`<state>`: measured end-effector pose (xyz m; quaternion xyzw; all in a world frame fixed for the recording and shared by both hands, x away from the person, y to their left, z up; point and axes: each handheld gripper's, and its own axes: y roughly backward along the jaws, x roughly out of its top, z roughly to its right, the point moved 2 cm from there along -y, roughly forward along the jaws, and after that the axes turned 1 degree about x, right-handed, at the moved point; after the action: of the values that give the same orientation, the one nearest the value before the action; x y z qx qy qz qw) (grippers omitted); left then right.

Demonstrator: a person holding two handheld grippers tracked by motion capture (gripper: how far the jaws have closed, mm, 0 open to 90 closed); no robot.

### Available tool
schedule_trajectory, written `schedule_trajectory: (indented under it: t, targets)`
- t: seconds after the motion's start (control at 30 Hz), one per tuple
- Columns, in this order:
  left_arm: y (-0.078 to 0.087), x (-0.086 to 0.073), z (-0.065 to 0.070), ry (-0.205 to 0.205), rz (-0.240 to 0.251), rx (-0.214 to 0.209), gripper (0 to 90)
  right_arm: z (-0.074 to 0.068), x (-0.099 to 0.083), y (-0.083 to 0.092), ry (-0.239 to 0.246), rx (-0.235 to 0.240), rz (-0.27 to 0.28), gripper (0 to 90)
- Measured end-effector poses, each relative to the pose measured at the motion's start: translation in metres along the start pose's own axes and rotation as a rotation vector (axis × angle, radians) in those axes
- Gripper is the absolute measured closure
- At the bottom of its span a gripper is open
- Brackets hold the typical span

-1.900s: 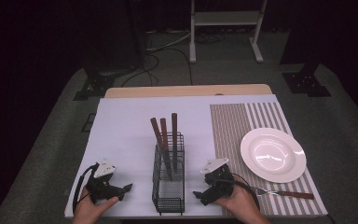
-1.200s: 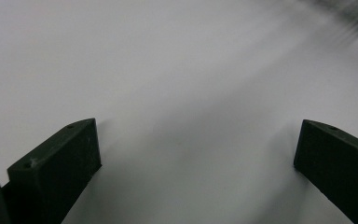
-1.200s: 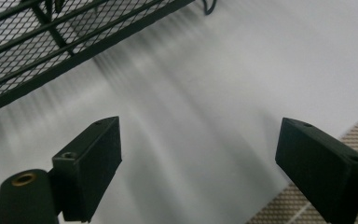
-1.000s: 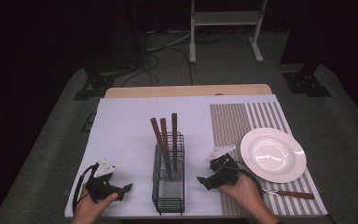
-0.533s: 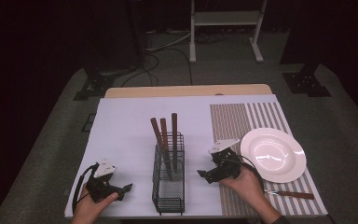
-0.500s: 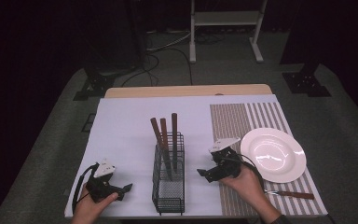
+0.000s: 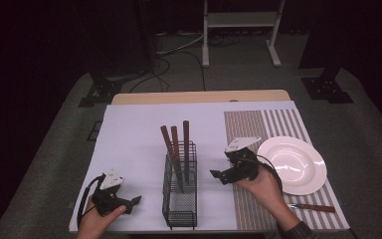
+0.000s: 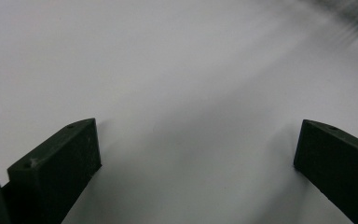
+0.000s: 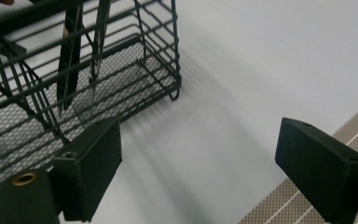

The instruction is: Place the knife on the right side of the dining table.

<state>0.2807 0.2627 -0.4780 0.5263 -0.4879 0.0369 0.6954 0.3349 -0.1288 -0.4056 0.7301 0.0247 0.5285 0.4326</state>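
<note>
A black wire caddy (image 7: pixel 180 191) stands in the middle of the white table and holds three brown-handled utensils (image 7: pixel 178 145). To its right, above the table, my right gripper (image 7: pixel 219 175) is open with nothing between its fingers. In the right gripper view the caddy (image 9: pixel 74 93) sits close ahead on the left, two utensil blades (image 9: pixel 86 51) hanging inside it. My left gripper (image 7: pixel 134 201) rests low at the front left, open, over bare white table (image 8: pixel 177 93). A white plate (image 7: pixel 292 165) lies on a striped placemat (image 7: pixel 258 129). A brown-handled knife (image 7: pixel 312 206) lies in front of the plate.
The table's front edge runs just below both hands. Dark floor, cables and a white stand's legs (image 7: pixel 238 30) lie beyond the table's far edge. A person's hands hold both grippers from the bottom of the high view.
My right gripper has risen from the front edge and moved away from the person, now hovering between the caddy and the plate. The left gripper has stayed put.
</note>
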Motion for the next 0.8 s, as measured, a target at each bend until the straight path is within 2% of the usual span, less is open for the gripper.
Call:
schedule_trajectory:
  t: [0.23, 0.8]
  targets:
    - [0.0, 0.0, 0.0, -0.003, -0.002, -0.001, 0.0, 0.005, 0.015, 0.007, 0.009, -0.002, 0.038, 13.5]
    - [0.0, 0.0, 0.0, 0.0, 0.0, -0.001, 0.0, 0.017, 0.048, 0.027, -0.017, 0.016, 0.152, 14.2]
